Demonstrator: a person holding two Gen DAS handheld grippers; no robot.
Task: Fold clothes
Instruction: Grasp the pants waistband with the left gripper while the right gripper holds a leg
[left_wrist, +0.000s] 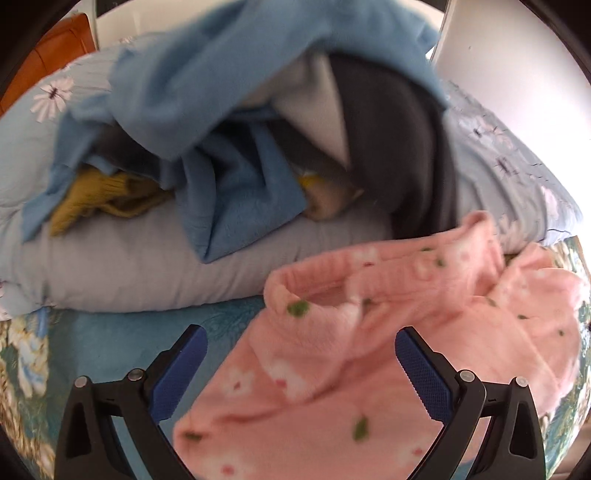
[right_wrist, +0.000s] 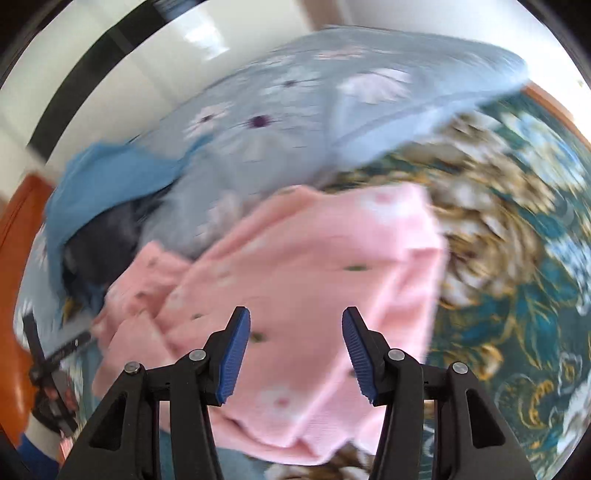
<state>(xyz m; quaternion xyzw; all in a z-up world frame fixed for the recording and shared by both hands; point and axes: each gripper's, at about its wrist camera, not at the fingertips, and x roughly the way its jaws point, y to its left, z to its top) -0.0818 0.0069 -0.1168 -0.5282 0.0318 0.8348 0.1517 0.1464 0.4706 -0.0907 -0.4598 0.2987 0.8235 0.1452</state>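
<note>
A pink fleece garment (left_wrist: 332, 387) with white flowers and green specks lies crumpled on the teal floral bedspread (left_wrist: 110, 343). Its elastic opening faces up near the middle of the left wrist view. My left gripper (left_wrist: 301, 369) is open just above it, fingers astride the cloth. In the right wrist view the same pink garment (right_wrist: 314, 258) lies below my right gripper (right_wrist: 295, 350), which is open over it. That view is blurred.
A pale blue flowered quilt (left_wrist: 129, 266) is heaped behind the garment. On it lie a blue cloth (left_wrist: 221, 110), a dark grey garment (left_wrist: 399, 147) and a mustard knit piece (left_wrist: 99, 195). An orange headboard (left_wrist: 48, 55) stands at the far left.
</note>
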